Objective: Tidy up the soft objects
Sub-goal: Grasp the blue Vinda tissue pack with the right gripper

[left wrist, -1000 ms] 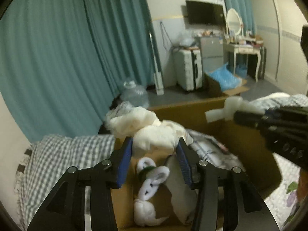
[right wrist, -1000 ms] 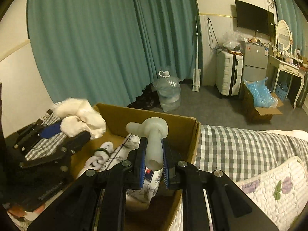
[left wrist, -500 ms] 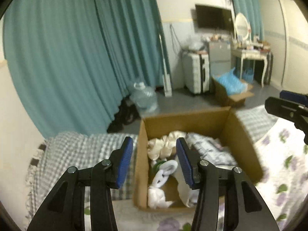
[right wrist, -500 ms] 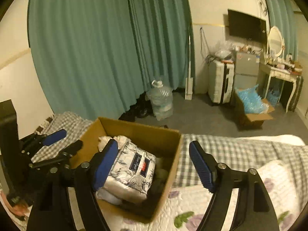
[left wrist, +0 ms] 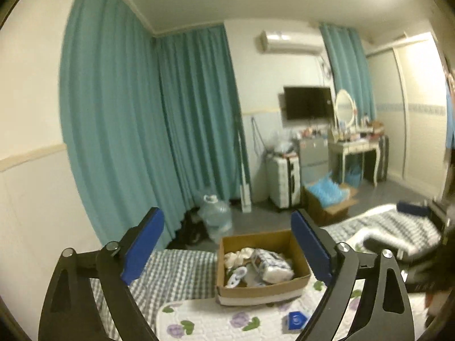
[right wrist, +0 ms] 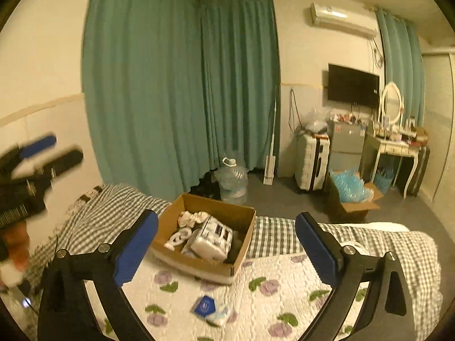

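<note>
A cardboard box (left wrist: 260, 288) (right wrist: 196, 264) stands on the bed, holding several soft things: a cream cloth bundle (right wrist: 193, 217), a white printed pack (right wrist: 212, 238) (left wrist: 271, 264) and a small white plush (right wrist: 179, 238). My left gripper (left wrist: 227, 244) is open and empty, held high and back from the box. My right gripper (right wrist: 226, 244) is open and empty, also high above the bed. The left gripper shows blurred at the left of the right wrist view (right wrist: 37, 156).
A small blue packet (right wrist: 204, 306) (left wrist: 295, 319) lies on the floral quilt (right wrist: 256, 298) in front of the box. Checked bedding (right wrist: 93, 221) lies to the left and right. Beyond the bed are a water jug (right wrist: 231, 180), a suitcase (right wrist: 311, 164) and teal curtains (right wrist: 170, 85).
Both grippers let go of their soft items into the box, opened wide, and pulled up and back. The box now looks small and far below.
</note>
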The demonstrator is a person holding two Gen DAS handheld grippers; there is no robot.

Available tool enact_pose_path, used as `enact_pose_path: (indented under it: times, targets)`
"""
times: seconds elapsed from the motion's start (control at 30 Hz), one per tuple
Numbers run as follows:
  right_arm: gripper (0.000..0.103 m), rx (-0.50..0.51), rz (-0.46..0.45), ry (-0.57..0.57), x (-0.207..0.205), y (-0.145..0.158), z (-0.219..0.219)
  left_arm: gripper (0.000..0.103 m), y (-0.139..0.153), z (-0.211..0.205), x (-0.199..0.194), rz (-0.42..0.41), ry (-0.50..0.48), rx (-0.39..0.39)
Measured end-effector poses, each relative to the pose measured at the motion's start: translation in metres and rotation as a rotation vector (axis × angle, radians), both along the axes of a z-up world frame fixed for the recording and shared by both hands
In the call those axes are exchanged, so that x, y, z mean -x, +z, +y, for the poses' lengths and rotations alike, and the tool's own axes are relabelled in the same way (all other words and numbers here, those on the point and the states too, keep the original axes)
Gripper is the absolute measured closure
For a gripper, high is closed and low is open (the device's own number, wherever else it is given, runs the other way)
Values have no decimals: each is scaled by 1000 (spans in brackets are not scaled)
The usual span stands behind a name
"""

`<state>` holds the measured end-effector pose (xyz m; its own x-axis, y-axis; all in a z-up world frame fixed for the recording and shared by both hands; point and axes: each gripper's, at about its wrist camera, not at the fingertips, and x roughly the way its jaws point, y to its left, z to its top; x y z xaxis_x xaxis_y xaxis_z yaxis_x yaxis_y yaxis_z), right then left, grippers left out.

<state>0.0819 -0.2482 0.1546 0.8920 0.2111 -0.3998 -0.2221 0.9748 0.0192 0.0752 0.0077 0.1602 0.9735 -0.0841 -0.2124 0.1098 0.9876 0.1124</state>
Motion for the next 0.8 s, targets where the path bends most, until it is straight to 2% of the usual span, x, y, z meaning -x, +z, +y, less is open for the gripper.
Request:
enact_pose_path:
  times: [0.13,0.27,0.47,0.57,0.67,0.8]
  targets:
    - [1,15,-3,8,34,-18,4,10,-11,8,16,-10,34,13]
    - [1,25,38,13,43,-51,9,10,-43,5,15,8,69,-12]
    - [1,15,125,24,20,-118,22,10,-117,4,-11,159,88,3]
    - [1,23,213,1,-2,-166,27,10,-159,4,-30,248,88,15]
    - [1,27,309,-22,-23,-201,34,10,-199,3,-50,330,90,18]
    - [1,81,357,-37,-40,-235,46,10,-241,6,-65,399,78,-4]
